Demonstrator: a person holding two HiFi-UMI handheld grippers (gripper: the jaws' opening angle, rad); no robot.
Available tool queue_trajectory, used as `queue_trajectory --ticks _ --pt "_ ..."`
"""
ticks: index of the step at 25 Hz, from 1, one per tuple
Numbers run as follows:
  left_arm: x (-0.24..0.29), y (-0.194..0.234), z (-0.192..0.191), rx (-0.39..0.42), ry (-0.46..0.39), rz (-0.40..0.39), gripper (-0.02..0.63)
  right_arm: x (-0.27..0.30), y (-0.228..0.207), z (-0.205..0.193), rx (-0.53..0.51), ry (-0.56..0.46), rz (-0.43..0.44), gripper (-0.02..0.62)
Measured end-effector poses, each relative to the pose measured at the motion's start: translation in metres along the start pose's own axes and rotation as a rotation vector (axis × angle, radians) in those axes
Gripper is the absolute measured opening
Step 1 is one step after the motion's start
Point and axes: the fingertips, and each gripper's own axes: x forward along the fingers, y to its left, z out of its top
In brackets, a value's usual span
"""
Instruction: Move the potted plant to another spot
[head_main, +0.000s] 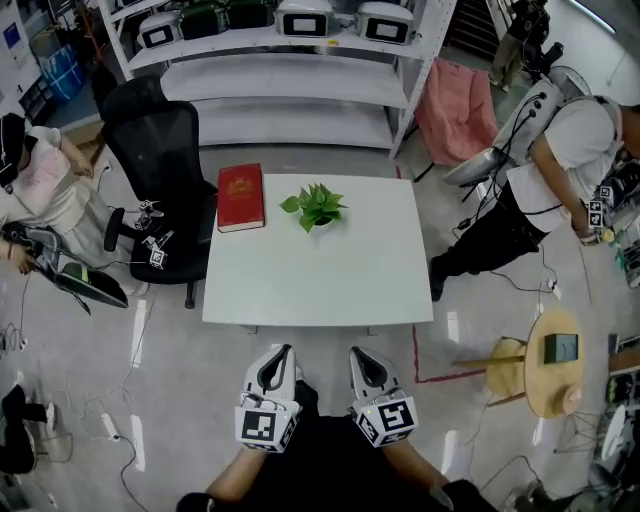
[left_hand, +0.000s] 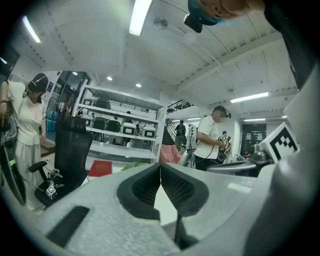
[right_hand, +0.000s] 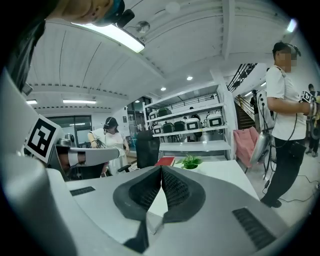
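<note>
A small green potted plant (head_main: 314, 208) stands near the far edge of the white table (head_main: 320, 280), just right of a red book (head_main: 240, 196). In the right gripper view the potted plant (right_hand: 190, 161) shows far off, beyond the jaws. Both grippers hang below the table's near edge, well short of the plant. My left gripper (head_main: 275, 366) is shut with nothing in it, its pads meeting at the tips (left_hand: 160, 166). My right gripper (head_main: 362, 364) is likewise shut and holds nothing, pads together (right_hand: 161, 167).
A black office chair (head_main: 160, 160) stands at the table's left. A seated person (head_main: 40, 190) is further left, a standing person (head_main: 560, 170) at the right. White shelving (head_main: 290, 60) runs behind the table. A round wooden stool (head_main: 555, 362) sits at the right.
</note>
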Motion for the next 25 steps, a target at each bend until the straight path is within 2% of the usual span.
queue_trajectory --ticks 3,8,15,20,25 --pt "0.016 0.027 0.01 0.011 -0.016 -0.017 0.017 0.031 0.0 0.01 -0.009 0.001 -0.011 0.012" --pt "0.039 0.076 0.017 0.008 -0.007 0.009 0.017 0.074 -0.003 0.023 0.002 0.0 -0.028 0.012" --pt "0.062 0.093 0.017 -0.024 0.022 0.01 0.017 0.122 -0.016 0.031 -0.021 0.023 -0.004 0.012" --pt "0.094 0.105 0.016 -0.038 0.018 0.036 0.017 0.163 -0.046 0.03 -0.015 0.03 0.008 0.012" --pt "0.132 0.113 0.023 -0.045 0.049 0.066 0.017 0.204 -0.075 0.032 -0.022 0.061 0.04 0.012"
